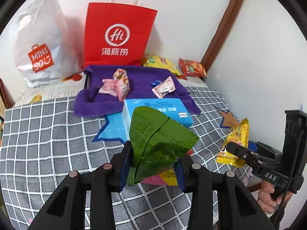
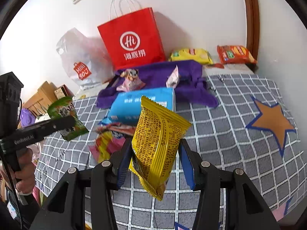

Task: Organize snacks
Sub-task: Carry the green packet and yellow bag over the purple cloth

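My left gripper (image 1: 152,164) is shut on a green snack packet (image 1: 155,141), held up above the checked grey bedcover (image 1: 48,134). My right gripper (image 2: 153,159) is shut on a yellow snack packet (image 2: 159,143), also lifted off the cover. In the left wrist view the right gripper (image 1: 229,147) shows at the right with the yellow packet (image 1: 237,134). The right wrist view has the left gripper (image 2: 72,121) at the left with the green packet (image 2: 67,118). A pink and yellow packet (image 2: 107,145) lies on the cover below.
A light blue box (image 1: 153,111) lies beside a purple towel (image 1: 138,78) that bears small pink packets (image 1: 117,86). A red paper bag (image 1: 117,34) and a white plastic bag (image 1: 42,44) stand against the wall. Yellow (image 2: 191,54) and orange (image 2: 236,54) biscuit packs lie behind.
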`<control>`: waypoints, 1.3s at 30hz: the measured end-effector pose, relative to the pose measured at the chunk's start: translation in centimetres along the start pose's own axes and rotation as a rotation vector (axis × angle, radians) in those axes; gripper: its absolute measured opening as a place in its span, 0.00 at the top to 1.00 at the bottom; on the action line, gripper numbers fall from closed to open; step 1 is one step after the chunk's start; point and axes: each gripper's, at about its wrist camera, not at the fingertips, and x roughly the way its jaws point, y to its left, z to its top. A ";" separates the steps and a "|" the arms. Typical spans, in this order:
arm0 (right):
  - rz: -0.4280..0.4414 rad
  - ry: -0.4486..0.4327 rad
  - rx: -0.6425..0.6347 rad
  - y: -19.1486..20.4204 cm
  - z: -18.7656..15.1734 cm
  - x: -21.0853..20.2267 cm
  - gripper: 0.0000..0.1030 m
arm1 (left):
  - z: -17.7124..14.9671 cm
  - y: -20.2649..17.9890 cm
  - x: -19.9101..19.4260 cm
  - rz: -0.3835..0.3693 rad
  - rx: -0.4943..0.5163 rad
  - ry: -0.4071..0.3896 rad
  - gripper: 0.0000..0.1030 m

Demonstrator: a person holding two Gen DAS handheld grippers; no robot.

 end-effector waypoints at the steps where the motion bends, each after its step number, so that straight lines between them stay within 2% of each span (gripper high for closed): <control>1: 0.000 -0.011 0.001 0.0 0.4 -0.3 0.53 | 0.3 -0.3 0.0 -0.002 0.009 -0.001 0.63; 10: -0.015 -0.040 -0.002 0.4 2.7 -0.9 0.53 | 2.1 -1.7 0.0 -0.007 0.041 -0.019 0.63; 22: -0.001 -0.042 -0.023 1.2 4.8 0.2 0.53 | 4.2 -2.3 0.5 0.016 0.075 -0.041 0.63; 35: -0.012 -0.066 -0.074 2.1 9.5 3.0 0.53 | 8.3 -0.5 2.4 0.058 0.052 -0.055 0.63; 39: -0.009 -0.047 -0.089 2.4 10.8 4.5 0.53 | 9.4 -0.1 3.3 0.073 0.052 -0.056 0.63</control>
